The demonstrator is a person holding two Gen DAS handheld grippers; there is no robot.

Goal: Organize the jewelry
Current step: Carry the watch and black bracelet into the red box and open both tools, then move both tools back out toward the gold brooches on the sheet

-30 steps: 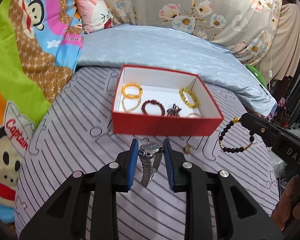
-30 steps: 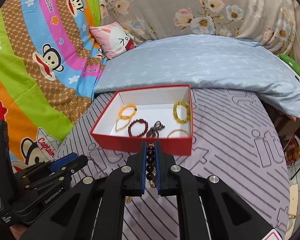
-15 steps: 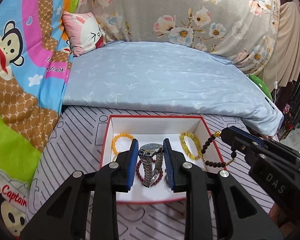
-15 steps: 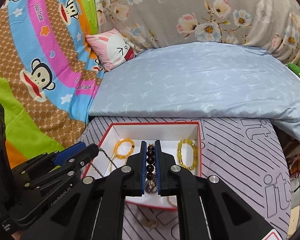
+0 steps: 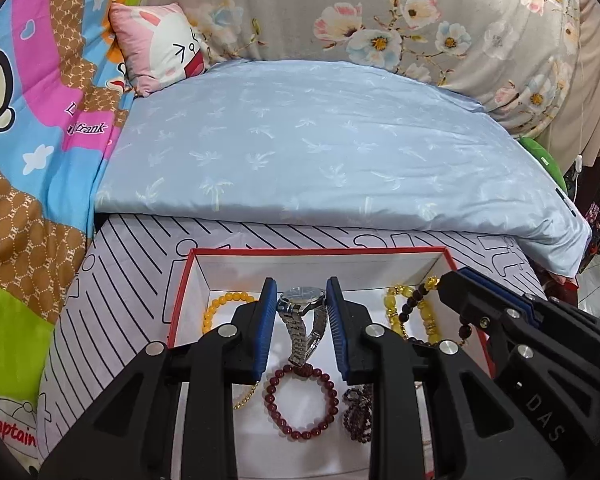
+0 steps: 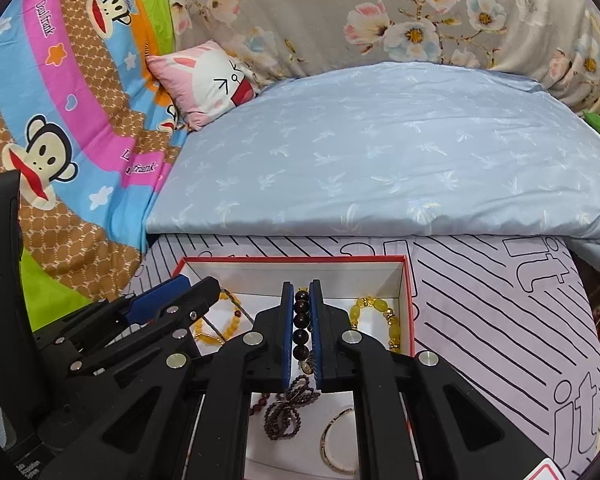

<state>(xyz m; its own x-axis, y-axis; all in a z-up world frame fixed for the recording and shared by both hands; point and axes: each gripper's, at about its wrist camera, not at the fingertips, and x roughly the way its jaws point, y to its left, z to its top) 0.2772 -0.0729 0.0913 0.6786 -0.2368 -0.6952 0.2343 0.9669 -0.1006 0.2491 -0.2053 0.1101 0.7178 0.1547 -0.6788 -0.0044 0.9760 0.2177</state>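
A red box [image 5: 316, 251] with a white inside lies on the striped sheet; it also shows in the right wrist view [image 6: 296, 259]. My left gripper [image 5: 302, 300] is shut on a silver watch [image 5: 302, 320] and holds it above the box. My right gripper [image 6: 302, 312] is shut on a dark bead bracelet [image 6: 301, 330], also over the box; that bracelet hangs at the right in the left wrist view [image 5: 414, 302]. In the box lie a dark red bracelet [image 5: 300, 404], yellow bracelets [image 5: 396, 312], a purple bead bundle [image 6: 286, 410] and a thin bangle [image 6: 334, 448].
A light blue quilt [image 5: 320, 148] lies folded behind the box. A pink cartoon pillow [image 5: 160, 46] and a bright monkey-print blanket [image 5: 24, 128] lie at the left. A floral cloth [image 5: 380, 12] covers the back. The bed edge drops at the right [image 6: 596, 340].
Both grippers have moved forward from the near side of the box to above its inside, carrying the watch and the dark bead bracelet. Both stay shut.
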